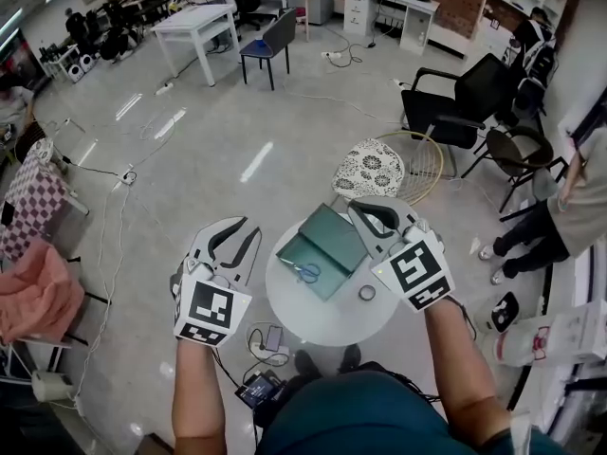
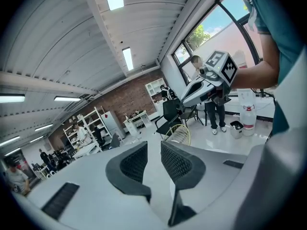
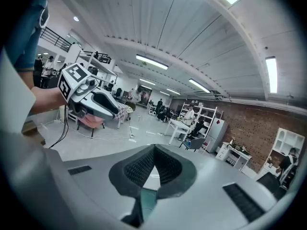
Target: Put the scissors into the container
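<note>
Blue-handled scissors (image 1: 308,273) lie inside the near half of an open green container (image 1: 322,254) on a small round white table (image 1: 322,320). The container's other half (image 1: 334,233) lies flat behind it. My left gripper (image 1: 242,230) is held up left of the table, pointing away from it, jaws open and empty (image 2: 153,145). On the table's right side, my right gripper (image 1: 358,209) hovers above the container's far corner; its jaws are shut with nothing between them (image 3: 154,150). Both gripper views look out over the room, not at the table.
A tape roll (image 1: 367,293) lies on the table right of the container. Behind the table are a floral stool (image 1: 370,169) and a wire basket (image 1: 419,164). Black chairs (image 1: 455,102) and a person (image 1: 564,202) are at right. Cables and a power strip (image 1: 266,339) lie underneath.
</note>
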{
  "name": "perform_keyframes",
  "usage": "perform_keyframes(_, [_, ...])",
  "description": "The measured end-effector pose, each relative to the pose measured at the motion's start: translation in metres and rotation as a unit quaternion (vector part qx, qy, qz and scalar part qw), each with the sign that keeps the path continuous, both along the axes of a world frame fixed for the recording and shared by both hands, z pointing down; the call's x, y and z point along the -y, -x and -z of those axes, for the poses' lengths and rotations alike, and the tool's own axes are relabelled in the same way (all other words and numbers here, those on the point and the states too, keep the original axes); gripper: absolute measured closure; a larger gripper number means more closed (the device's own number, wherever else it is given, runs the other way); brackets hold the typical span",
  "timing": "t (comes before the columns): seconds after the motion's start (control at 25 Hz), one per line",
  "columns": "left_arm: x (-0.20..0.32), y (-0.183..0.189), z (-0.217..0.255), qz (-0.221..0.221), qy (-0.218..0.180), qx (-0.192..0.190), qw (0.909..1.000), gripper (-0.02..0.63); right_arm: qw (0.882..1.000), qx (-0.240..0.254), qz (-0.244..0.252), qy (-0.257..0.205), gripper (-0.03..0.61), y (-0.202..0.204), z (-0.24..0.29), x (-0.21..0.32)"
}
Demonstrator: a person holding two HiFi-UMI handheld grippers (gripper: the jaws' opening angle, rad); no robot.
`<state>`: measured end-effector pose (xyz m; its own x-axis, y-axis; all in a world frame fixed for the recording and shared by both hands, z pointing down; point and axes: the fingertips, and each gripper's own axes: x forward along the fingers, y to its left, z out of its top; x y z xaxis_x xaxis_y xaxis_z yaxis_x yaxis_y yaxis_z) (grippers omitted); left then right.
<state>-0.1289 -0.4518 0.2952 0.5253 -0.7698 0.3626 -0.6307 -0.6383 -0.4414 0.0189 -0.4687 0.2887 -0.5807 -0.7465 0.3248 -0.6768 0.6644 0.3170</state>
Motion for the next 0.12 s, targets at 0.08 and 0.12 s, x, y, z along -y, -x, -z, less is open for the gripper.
perform_keyframes(0.08, [-0.0077, 0.0000, 0.0041, 0.001, -0.002, 0.002, 1.0000, 0.511, 1.000, 0.001, -0.001, -0.001, 0.541, -0.0022, 0.0038, -0.0052])
perform_keyframes(0.12, [-0.0115, 0.0002, 0.0060, 0.001, -0.002, 0.002, 1.0000, 0.511, 1.000, 0.001, -0.001, -0.002, 0.541, -0.0032, 0.0058, -0.0079])
